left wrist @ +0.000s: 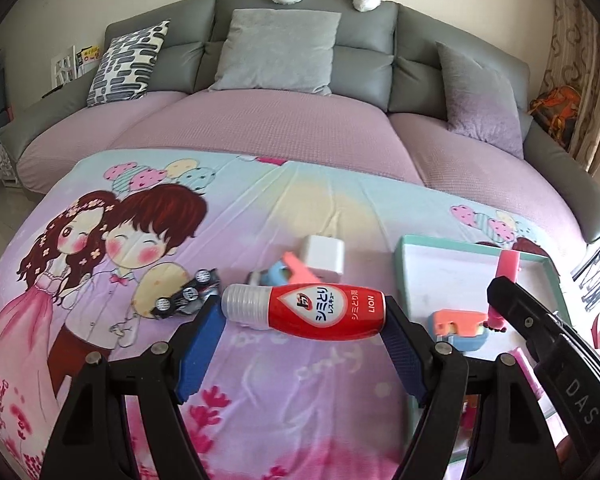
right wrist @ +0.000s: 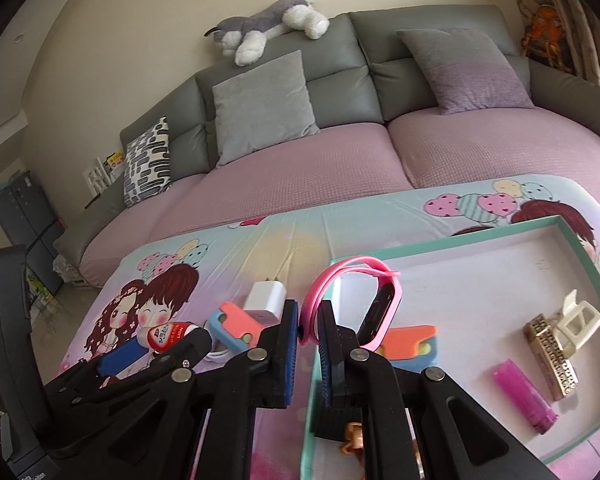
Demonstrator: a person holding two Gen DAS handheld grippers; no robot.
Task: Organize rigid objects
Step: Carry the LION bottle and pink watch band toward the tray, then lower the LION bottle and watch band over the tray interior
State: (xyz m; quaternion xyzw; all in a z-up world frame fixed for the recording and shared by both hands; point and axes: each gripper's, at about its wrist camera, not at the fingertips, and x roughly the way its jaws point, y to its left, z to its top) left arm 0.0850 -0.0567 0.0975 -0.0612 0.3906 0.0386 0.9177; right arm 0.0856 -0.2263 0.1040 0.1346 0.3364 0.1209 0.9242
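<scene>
My left gripper [left wrist: 304, 312] is shut on a red stain-remover bottle [left wrist: 316, 310], held sideways between the blue pads above the cartoon cloth; the bottle also shows in the right wrist view [right wrist: 166, 334]. My right gripper [right wrist: 308, 320] is shut on the strap of a pink smartwatch [right wrist: 364, 300], held over the left rim of the teal tray [right wrist: 440, 242]. The tray also shows in the left wrist view [left wrist: 404, 264], with the watch strap [left wrist: 508, 266] above it. A white charger [left wrist: 324, 256], a coral-and-blue toy [left wrist: 284, 274] and a black toy car [left wrist: 188, 294] lie on the cloth.
In the tray lie a second coral-and-blue toy [right wrist: 412, 342], a magenta lighter [right wrist: 526, 394], a gold patterned bar [right wrist: 552, 356] and a cream hair clip [right wrist: 578, 318]. A grey sofa [left wrist: 300, 32] with cushions stands behind the cloth-covered table [left wrist: 300, 200].
</scene>
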